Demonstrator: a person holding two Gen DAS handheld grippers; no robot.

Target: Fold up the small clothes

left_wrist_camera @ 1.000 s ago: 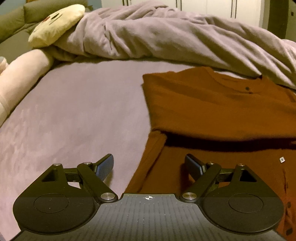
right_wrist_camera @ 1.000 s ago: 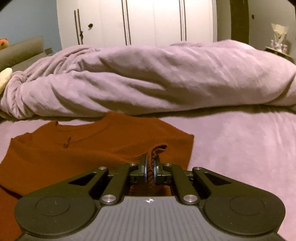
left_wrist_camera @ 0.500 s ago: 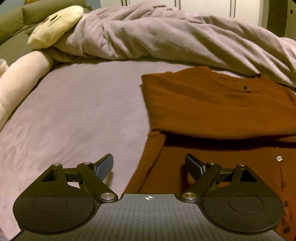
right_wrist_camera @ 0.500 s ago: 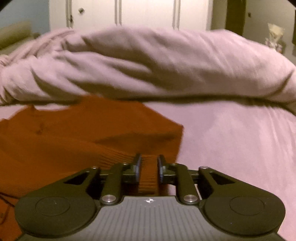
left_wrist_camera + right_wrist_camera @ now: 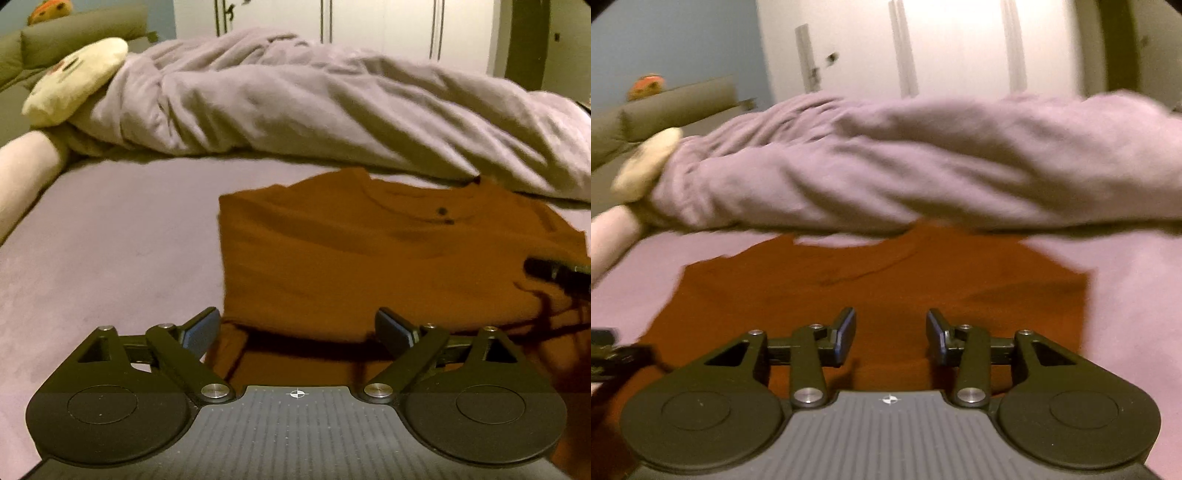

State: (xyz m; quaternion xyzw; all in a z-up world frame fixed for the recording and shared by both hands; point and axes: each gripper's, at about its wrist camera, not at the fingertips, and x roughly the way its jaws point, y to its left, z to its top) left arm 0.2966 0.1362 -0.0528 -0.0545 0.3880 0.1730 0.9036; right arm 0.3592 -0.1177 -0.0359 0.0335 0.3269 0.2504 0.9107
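Observation:
A rust-brown buttoned top (image 5: pixel 369 251) lies on the mauve bed, its sleeves folded across the body; it also shows in the right wrist view (image 5: pixel 886 288). My left gripper (image 5: pixel 297 328) is open and empty, low over the top's near left edge, where a folded layer overlaps the lower part. My right gripper (image 5: pixel 890 332) is open and empty just above the top's middle. Its fingers (image 5: pixel 546 267) show at the right edge of the left wrist view, over the cloth. The left gripper (image 5: pixel 613 354) shows at the left edge of the right wrist view.
A rumpled mauve duvet (image 5: pixel 332 110) lies across the bed just behind the top. A yellow plush pillow (image 5: pixel 74 85) and a pale bolster (image 5: pixel 22 177) sit at the far left. Bare bed sheet (image 5: pixel 110 240) lies left of the top. White wardrobe doors (image 5: pixel 923 48) stand behind.
My right gripper has opened and let go of the brown cuff it held, and now hovers over the top. My left gripper has moved forward toward the top, still open.

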